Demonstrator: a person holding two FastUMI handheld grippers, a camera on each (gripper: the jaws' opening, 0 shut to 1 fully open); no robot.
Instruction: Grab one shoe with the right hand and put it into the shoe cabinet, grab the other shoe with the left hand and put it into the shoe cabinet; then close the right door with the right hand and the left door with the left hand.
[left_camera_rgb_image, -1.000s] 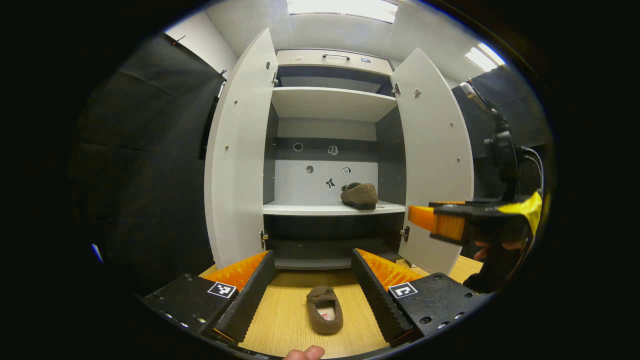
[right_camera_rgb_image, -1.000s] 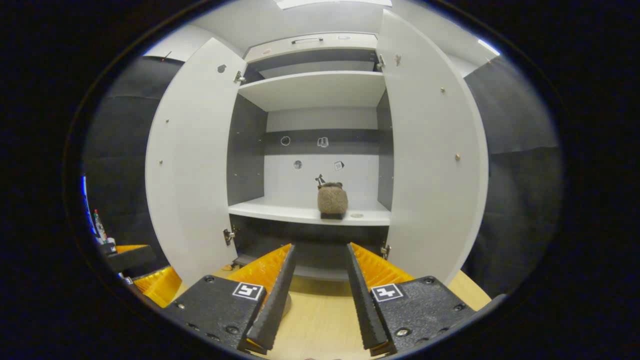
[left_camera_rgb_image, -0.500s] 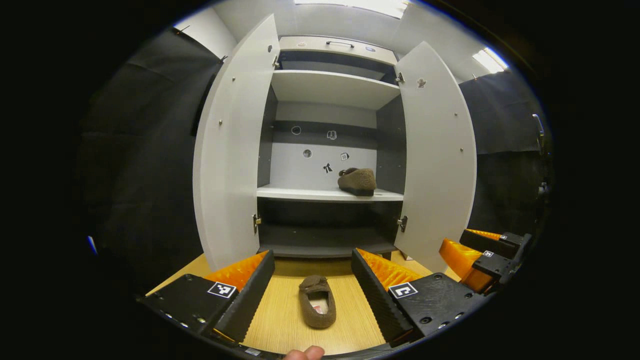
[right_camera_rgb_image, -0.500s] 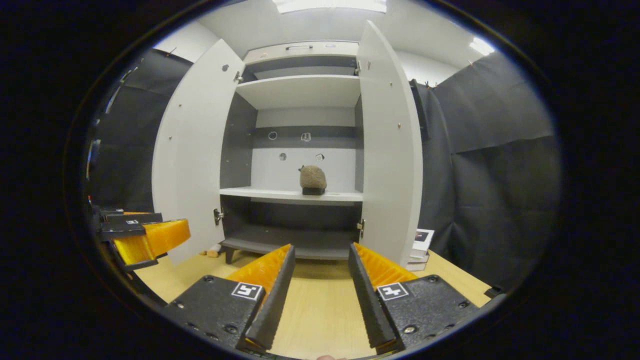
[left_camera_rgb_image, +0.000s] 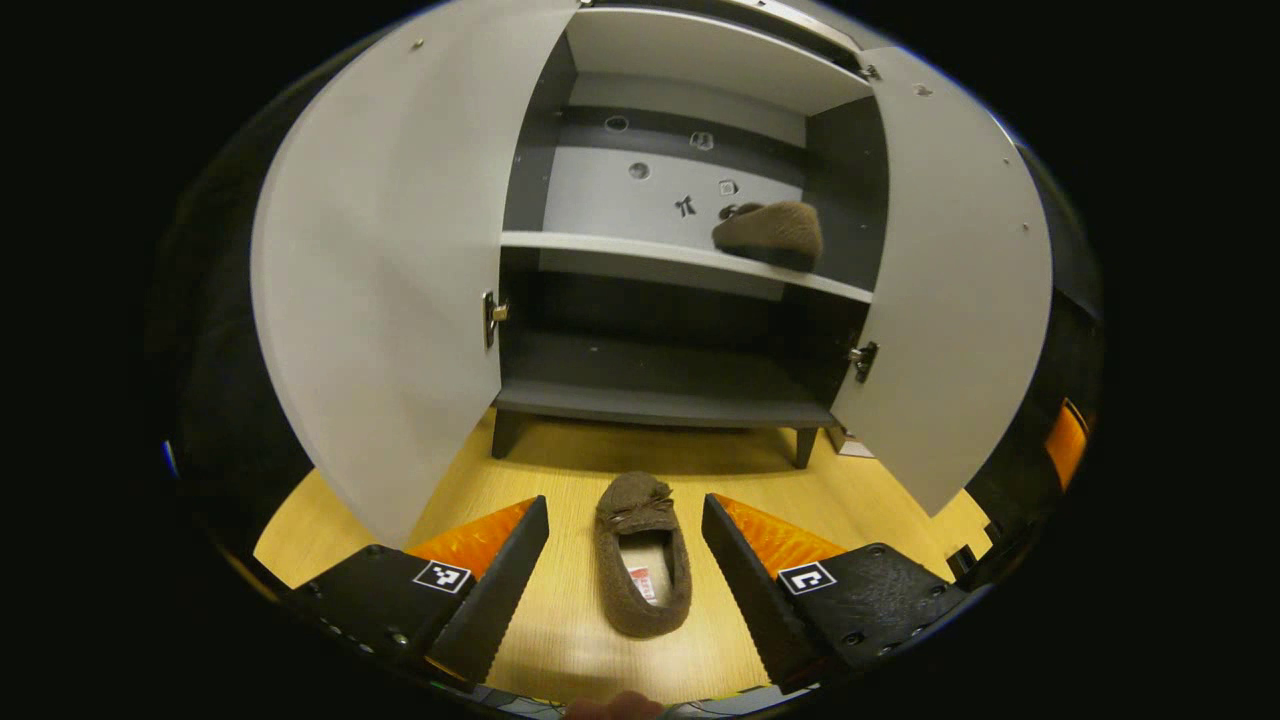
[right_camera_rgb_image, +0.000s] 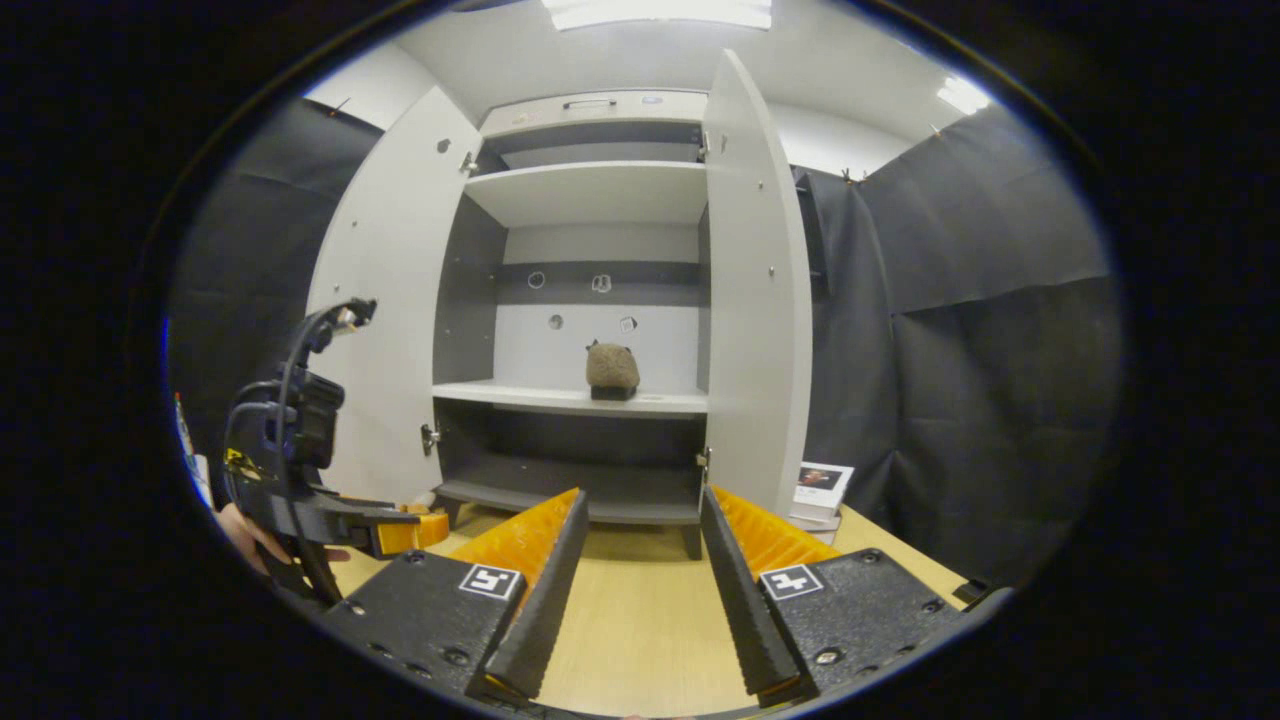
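One shoe (left_camera_rgb_image: 641, 568) is left on the wooden surface (left_camera_rgb_image: 870, 500), just in front of the shoe cabinet (left_camera_rgb_image: 660, 400). It is lined up between the fingers of the left tongs (left_camera_rgb_image: 625, 575), which are spread wide and hold nothing (the toe is pointed at the cabinet, so it can be grabbed from both sides). No finger is seen touching it yet.

It is a soft brown slipper, fuzzy all over, with a small bow on the toe and a pale patch inside. The other shoe (left_camera_rgb_image: 770, 233) is already set on the middle shelf (left_camera_rgb_image: 600, 248), toward the right side, so room is kept beside it for this one.

Both doors, the left door (left_camera_rgb_image: 380, 280) and the right door (left_camera_rgb_image: 955, 290), are swung wide so the shelves can be reached. They are flat, smooth and pale grey, and the inside of the cabinet is darker.

The right tongs (right_camera_rgb_image: 632, 590) are held back over the surface, open wide too, with nothing between them. The closing of the doors is not yet begun.
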